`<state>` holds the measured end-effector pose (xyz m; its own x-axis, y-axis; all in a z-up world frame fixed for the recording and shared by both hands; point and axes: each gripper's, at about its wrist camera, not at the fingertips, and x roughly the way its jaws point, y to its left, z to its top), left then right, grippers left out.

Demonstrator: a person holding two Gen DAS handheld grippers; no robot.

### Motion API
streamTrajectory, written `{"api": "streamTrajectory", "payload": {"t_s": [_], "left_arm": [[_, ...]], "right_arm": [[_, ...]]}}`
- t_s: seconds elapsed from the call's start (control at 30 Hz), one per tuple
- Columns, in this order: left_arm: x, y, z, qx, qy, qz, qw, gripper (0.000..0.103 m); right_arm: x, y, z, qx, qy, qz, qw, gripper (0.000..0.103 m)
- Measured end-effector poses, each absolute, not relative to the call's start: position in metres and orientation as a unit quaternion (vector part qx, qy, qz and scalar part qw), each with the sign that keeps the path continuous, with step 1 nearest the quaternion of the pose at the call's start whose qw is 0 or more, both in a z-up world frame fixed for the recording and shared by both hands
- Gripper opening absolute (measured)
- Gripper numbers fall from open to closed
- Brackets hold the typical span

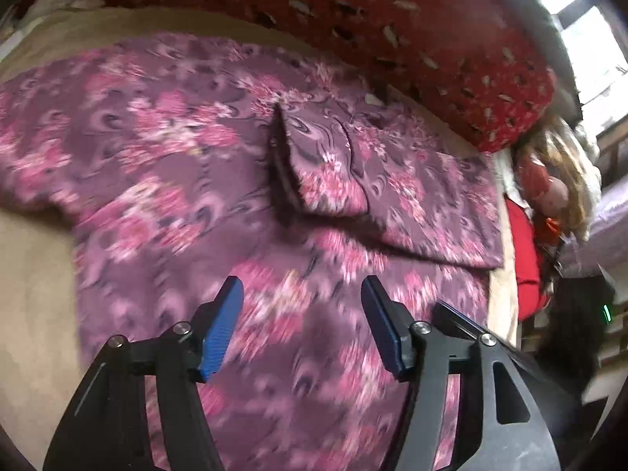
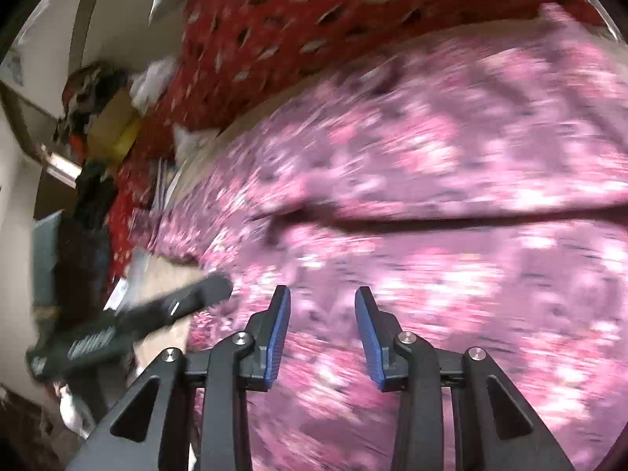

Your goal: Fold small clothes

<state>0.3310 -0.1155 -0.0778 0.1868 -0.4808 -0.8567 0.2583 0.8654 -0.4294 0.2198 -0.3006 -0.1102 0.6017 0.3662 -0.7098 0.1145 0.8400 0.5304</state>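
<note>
Left gripper [image 1: 302, 290] and right gripper [image 2: 322, 300], blue pads spread and holding nothing, hover over a purple floral garment [image 1: 188, 149]. It lies flat on the beige bed surface [image 1: 35, 274] beside a red patterned blanket [image 1: 392, 19], one sleeve [image 1: 412, 204] folded inward; its long axis is unclear.

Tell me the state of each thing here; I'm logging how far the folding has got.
Left tongs: open, holding nothing, above the garment.
Right tongs: open, holding nothing, above the garment.
Purple floral garment: spread on the beige surface, one flap folded over onto itself at the right.
Red patterned blanket: bunched along the far edge.
</note>
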Motion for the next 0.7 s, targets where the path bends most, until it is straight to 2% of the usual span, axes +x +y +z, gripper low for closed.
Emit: {"api": "streamTrajectory", "payload": {"t_s": [0.13,0.17,0.2,0.23,0.3,0.47,0.57,0.67,0.7], "left_arm": [[0.358,-0.133,-0.089,-0.154,0.601,-0.214,0.754,0.061],[0.361,-0.133,-0.088,-0.163,0.597,-0.209,0.757,0.058],[0.367,-0.134,-0.086,-0.174,0.591,-0.201,0.762,0.045],[0.371,-0.134,-0.083,-0.179,0.587,-0.200,0.763,0.006],[0.378,-0.131,-0.073,-0.184,0.581,-0.202,0.766,0.005],[0.372,-0.088,-0.029,-0.176,0.496,-0.157,0.836,0.005],[0.376,-0.070,-0.039,-0.173,0.514,-0.142,0.828,0.005],[0.378,-0.068,-0.062,-0.168,0.551,-0.130,0.807,0.005],[0.377,-0.068,-0.065,-0.166,0.555,-0.129,0.805,0.005]], "right_arm": [[0.190,-0.363,-0.105,0.308,0.408,0.025,0.859,0.043],[0.183,-0.378,-0.105,0.322,0.399,0.013,0.859,0.044],[0.177,-0.393,-0.106,0.334,0.391,0.000,0.858,0.044],[0.174,-0.402,-0.107,0.341,0.385,-0.008,0.857,0.044],[0.165,-0.426,-0.107,0.355,0.369,-0.029,0.858,0.044],[0.156,-0.474,-0.109,0.383,0.335,-0.066,0.858,0.047],[0.172,-0.485,-0.118,0.395,0.331,-0.082,0.853,0.049],[0.207,-0.479,-0.137,0.403,0.367,-0.060,0.836,0.049],[0.215,-0.475,-0.141,0.395,0.380,-0.056,0.834,0.043]]}}
